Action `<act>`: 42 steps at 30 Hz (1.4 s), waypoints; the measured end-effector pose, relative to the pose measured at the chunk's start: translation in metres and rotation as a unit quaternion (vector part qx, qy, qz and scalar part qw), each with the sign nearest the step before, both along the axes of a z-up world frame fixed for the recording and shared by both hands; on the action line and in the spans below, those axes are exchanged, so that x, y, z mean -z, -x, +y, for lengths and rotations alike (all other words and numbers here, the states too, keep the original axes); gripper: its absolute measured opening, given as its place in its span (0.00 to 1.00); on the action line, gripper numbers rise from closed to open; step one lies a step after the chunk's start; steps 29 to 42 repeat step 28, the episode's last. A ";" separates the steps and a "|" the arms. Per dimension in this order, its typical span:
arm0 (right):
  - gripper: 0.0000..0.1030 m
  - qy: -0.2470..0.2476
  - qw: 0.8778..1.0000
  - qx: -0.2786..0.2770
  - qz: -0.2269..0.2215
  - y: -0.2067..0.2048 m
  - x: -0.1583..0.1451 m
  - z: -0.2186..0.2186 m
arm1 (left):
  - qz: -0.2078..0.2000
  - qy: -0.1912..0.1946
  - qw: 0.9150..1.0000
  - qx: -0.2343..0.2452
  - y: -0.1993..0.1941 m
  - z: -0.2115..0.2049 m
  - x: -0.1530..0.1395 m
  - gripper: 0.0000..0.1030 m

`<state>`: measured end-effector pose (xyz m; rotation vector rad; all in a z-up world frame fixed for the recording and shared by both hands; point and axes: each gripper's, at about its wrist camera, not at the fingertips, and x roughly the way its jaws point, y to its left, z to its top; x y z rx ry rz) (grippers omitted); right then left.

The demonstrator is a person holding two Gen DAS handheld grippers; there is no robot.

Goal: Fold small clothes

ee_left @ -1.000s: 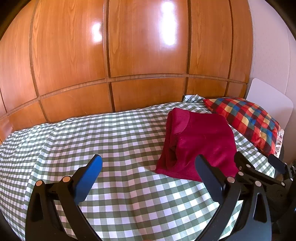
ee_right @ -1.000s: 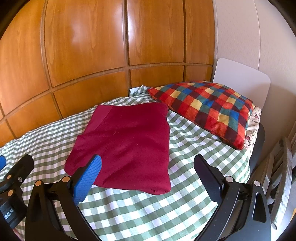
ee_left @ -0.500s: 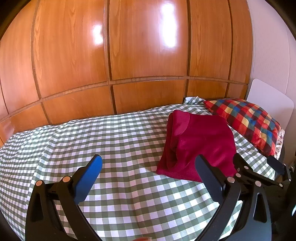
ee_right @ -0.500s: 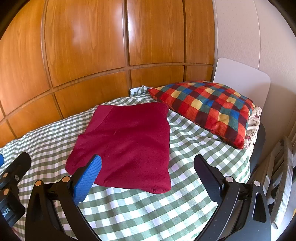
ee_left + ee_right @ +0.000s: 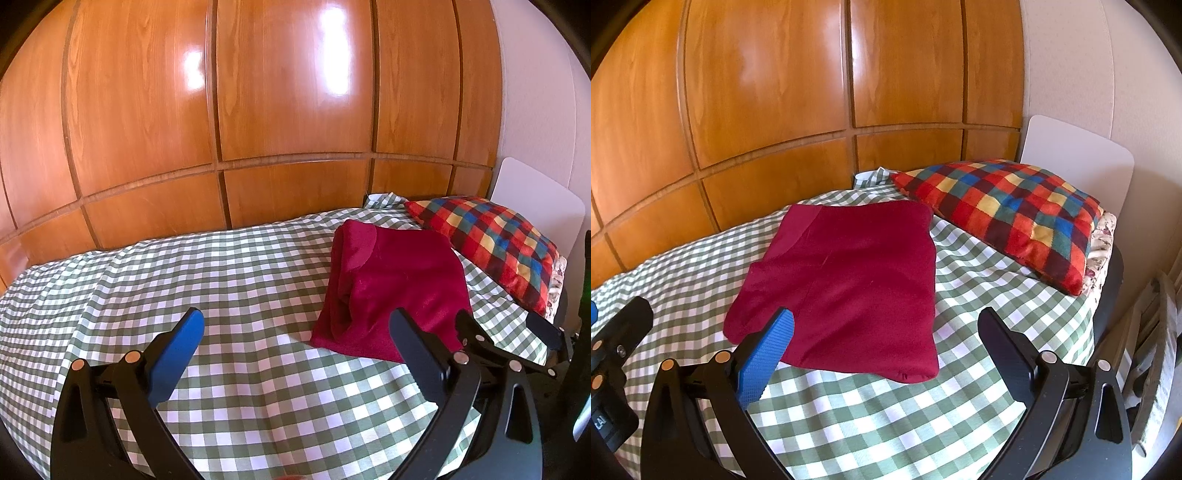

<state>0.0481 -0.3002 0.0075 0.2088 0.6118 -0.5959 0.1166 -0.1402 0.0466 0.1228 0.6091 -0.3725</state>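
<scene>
Over the bare middle of the bed (image 5: 221,273), near its front edge, the left tool (image 5: 295,332) hangs level with its jaws spread and nothing between them, likely parked off to the side because the cloth looks done. The red garment (image 5: 857,273) lies folded flat toward the bed's right end, just beside the checked pillow (image 5: 1015,218). The right tool (image 5: 886,332) hovers above its near edge, released and empty too.
</scene>
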 end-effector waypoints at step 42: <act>0.96 -0.005 0.999 0.045 0.004 0.000 0.005 -0.048 | 0.019 -0.037 0.999 -0.026 -0.012 0.006 0.019 0.97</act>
